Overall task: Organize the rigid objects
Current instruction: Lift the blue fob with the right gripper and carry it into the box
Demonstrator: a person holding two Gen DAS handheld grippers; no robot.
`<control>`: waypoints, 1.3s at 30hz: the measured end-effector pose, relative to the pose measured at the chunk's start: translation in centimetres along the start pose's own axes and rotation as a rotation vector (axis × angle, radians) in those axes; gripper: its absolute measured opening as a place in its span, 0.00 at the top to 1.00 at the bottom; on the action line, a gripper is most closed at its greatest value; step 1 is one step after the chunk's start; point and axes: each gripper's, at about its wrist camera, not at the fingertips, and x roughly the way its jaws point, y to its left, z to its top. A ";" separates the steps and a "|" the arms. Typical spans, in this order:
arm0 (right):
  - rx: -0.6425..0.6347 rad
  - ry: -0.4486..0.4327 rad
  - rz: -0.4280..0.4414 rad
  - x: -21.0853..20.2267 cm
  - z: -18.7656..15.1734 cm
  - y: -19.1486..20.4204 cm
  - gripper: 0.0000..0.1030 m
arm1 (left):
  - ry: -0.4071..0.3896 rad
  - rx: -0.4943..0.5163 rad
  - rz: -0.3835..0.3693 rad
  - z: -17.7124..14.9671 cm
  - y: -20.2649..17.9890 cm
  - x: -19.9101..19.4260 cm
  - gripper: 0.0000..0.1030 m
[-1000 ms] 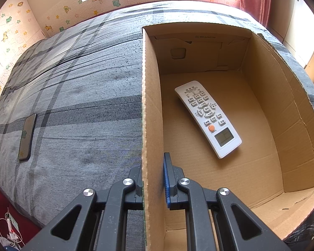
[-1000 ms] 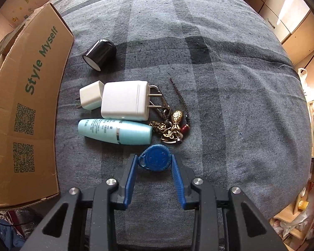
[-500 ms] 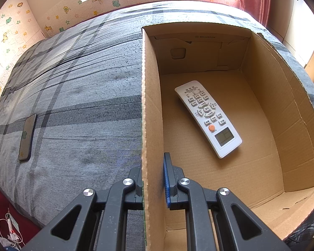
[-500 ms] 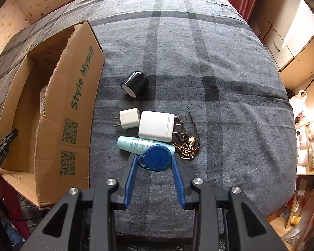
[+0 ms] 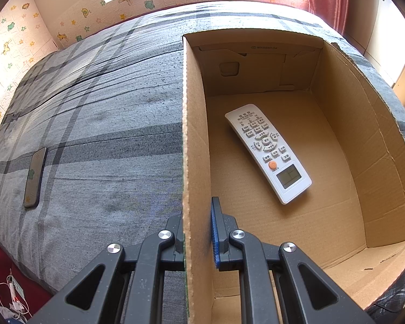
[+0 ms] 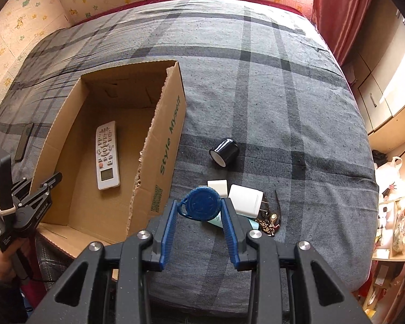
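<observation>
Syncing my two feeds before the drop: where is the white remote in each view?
Left wrist: white remote right of centre, on the box floor, display nearest the camera.
Right wrist: white remote left of centre, inside the box.
Shared landmark: the cardboard box.

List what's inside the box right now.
Only a white remote lies on the floor of the box. The near corner behind the left gripper and wall is hidden.
</observation>
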 end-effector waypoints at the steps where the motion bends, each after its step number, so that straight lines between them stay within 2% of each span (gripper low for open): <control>1: -0.007 -0.003 0.005 -0.1 0.3 0.4 0.66 | 0.000 -0.001 0.000 0.0 0.0 0.0 0.88; 10: -0.071 -0.023 0.048 -0.5 2.0 3.8 0.66 | 0.001 -0.002 -0.001 0.0 0.0 0.0 0.88; 20: -0.146 -0.001 0.093 1.1 3.5 7.8 0.66 | 0.001 -0.004 -0.003 0.0 0.0 0.0 0.88; 29: -0.206 0.068 0.122 4.8 3.8 11.3 0.66 | 0.002 -0.007 -0.005 0.1 0.1 0.0 0.88; 39: -0.229 0.164 0.116 9.3 2.9 13.0 0.66 | 0.002 -0.006 -0.004 0.1 0.2 0.0 0.88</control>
